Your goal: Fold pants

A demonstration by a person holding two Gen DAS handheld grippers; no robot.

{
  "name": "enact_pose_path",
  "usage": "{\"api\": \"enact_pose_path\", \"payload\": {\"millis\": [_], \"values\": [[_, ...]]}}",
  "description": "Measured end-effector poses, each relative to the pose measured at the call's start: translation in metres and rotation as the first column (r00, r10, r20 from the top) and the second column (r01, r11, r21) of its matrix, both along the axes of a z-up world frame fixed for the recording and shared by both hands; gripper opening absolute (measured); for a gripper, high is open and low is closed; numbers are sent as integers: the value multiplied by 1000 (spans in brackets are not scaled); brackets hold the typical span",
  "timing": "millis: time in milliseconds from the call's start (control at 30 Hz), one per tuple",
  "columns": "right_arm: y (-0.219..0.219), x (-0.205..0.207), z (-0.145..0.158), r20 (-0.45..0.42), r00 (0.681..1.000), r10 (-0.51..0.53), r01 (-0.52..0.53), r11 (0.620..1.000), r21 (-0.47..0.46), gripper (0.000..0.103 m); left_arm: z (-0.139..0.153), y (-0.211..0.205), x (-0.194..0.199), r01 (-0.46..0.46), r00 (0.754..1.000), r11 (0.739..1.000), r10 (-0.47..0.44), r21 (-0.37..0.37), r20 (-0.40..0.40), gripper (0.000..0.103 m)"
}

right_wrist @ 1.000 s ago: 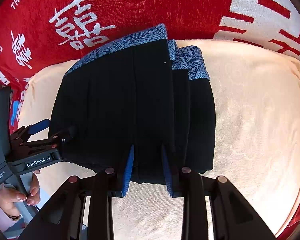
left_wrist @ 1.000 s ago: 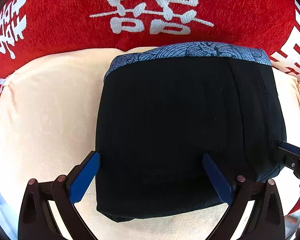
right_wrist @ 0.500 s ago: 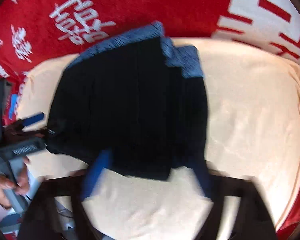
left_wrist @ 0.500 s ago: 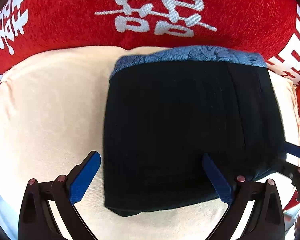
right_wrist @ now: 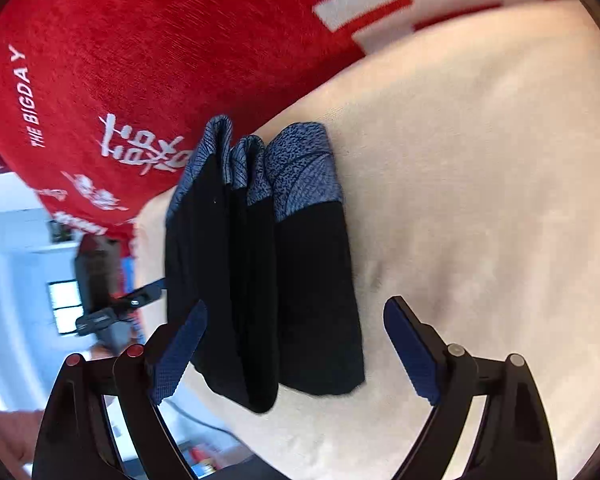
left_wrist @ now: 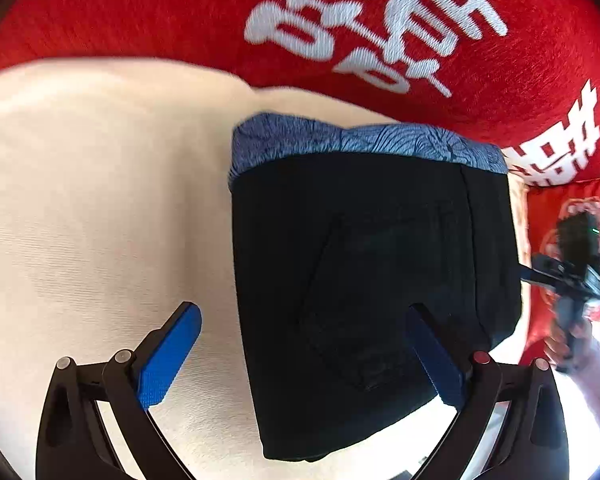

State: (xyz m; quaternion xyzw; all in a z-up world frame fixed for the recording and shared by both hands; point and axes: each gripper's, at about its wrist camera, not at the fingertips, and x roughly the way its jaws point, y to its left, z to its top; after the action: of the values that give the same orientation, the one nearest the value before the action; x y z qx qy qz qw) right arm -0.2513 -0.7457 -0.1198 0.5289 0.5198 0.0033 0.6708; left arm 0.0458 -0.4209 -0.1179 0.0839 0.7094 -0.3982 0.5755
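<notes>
The pants [left_wrist: 364,280] lie folded into a stacked bundle on the cream cushion [left_wrist: 92,200], patterned cuffs toward its back edge by the red blanket [left_wrist: 148,20]. My left gripper [left_wrist: 300,356] and right gripper [right_wrist: 296,356] both gape wide, holding nothing. A stray finger could snag the top layer and spill the stack.

Cream cushion [left_wrist: 100,208]: spread under and ahead of both tools.
Red blanket [left_wrist: 148,16]: beyond the cushion, white characters, "THE BIGDAY" lettering.
</notes>
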Motion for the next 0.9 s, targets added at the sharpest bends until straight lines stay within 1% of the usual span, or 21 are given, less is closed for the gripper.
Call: {"api": "enact_pose_path", "payload": {"millis": [100, 133, 233, 300, 367, 400, 433, 467, 500, 533, 600, 767, 833, 900], "values": [[3, 12, -13, 46, 998, 30, -34, 996, 79, 92, -18, -5, 1, 26, 997, 1000, -27, -16, -76, 102], [5, 15, -16, 52, 998, 40, -45, 995, 92, 92, -24, -10, -1, 39, 995, 999, -41, -21, -93, 102], [9, 30, -25, 61, 995, 84, -90, 990, 108, 92, -32, -24, -5, 52, 991, 997, -58, -53, -120, 102], [11, 42, -29, 63, 993, 102, -109, 987, 117, 91, -35, -29, -6, 42, 993, 998, -48, -54, -109, 103], [10, 43, -29, 42, 994, 102, -106, 989, 106, 74, -34, -27, -7, 9, 995, 998, -15, -57, -102, 102], [10, 41, -28, 32, 995, 94, -97, 989, 112, 59, -28, -23, -11, -7, 997, 998, 2, -65, -77, 94], [8, 37, -28, 34, 997, 75, -79, 988, 131, 49, -21, -22, -13, -3, 998, 997, -1, -73, -56, 86], [6, 33, -27, 44, 998, 49, -55, 986, 158, 44, -10, -23, -18, 12, 1000, 997, -14, -81, -21, 81], [4, 29, -22, 62, 998, 25, -36, 982, 186, 39, -2, -24, -20, 23, 1000, 996, -23, -84, 0, 73], [5, 27, -17, 78, 997, 16, -31, 980, 197, 38, 5, -25, -22, 32, 999, 996, -30, -87, 18, 66], [9, 23, -3, 104, 995, 10, -31, 978, 207, 38, 23, -27, -28, 39, 999, 995, -35, -93, 41, 62], [30, 6, 31, 152, 988, 1, -37, 971, 236, 37, 56, -17, -49, 40, 997, 996, -34, -83, 68, 62], [41, -6, 41, 167, 986, -8, -35, 967, 253, 37, 71, -5, -62, 28, 996, 997, -22, -76, 81, 62], [51, -17, 46, 172, 985, -15, -33, 962, 272, 37, 80, 4, -77, 13, 996, 998, -7, -66, 89, 62]]}}
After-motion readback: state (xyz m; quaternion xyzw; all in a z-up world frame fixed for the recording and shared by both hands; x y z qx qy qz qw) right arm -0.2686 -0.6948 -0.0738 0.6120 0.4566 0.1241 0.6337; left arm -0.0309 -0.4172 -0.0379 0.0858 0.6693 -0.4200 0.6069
